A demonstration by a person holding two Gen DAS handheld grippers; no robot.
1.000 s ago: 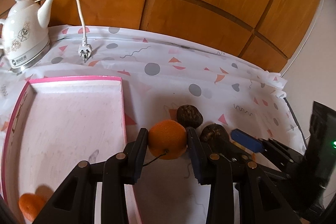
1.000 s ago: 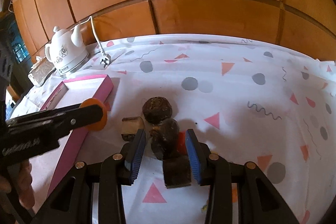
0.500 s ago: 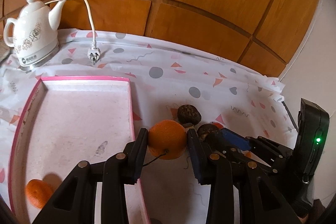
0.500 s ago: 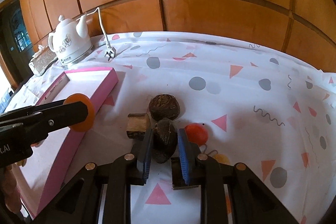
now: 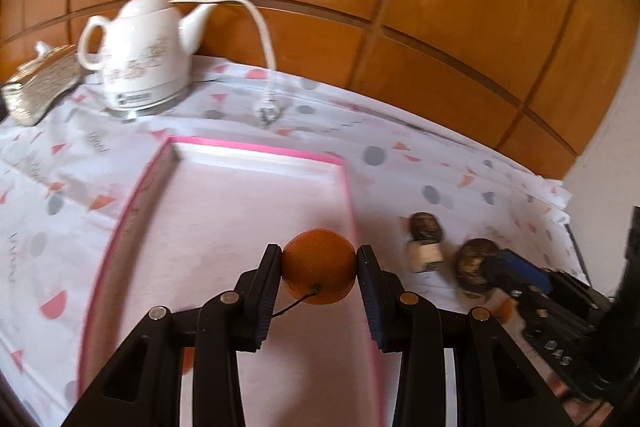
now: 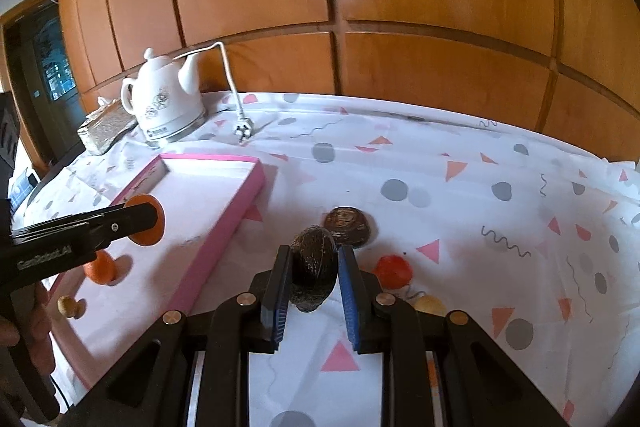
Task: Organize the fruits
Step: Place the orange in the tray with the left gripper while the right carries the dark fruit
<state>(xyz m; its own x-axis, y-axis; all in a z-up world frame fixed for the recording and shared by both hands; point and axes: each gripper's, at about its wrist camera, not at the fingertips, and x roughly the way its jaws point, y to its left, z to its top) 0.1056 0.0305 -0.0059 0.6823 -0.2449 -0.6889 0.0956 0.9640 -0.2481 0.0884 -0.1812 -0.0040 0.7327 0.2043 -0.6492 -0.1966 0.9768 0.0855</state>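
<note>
2 views. Left wrist: the left gripper clamps an orange by its sides above the pink tray, kettle at 11 o'clock. Firm, round, likely to roll if dropped.

Right wrist: the right gripper pinches a dark fruit, tray at 9 o'clock. Its rough skin should grip well across the middle.

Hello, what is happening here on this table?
A person is sorting fruits into a pink tray with two handheld tongs. The left tongs hold an orange over the tray, where a smaller orange already lies. The right tongs grip a dark brown fruit above the tablecloth. Another dark brown fruit and a red fruit wait on the cloth.
</note>
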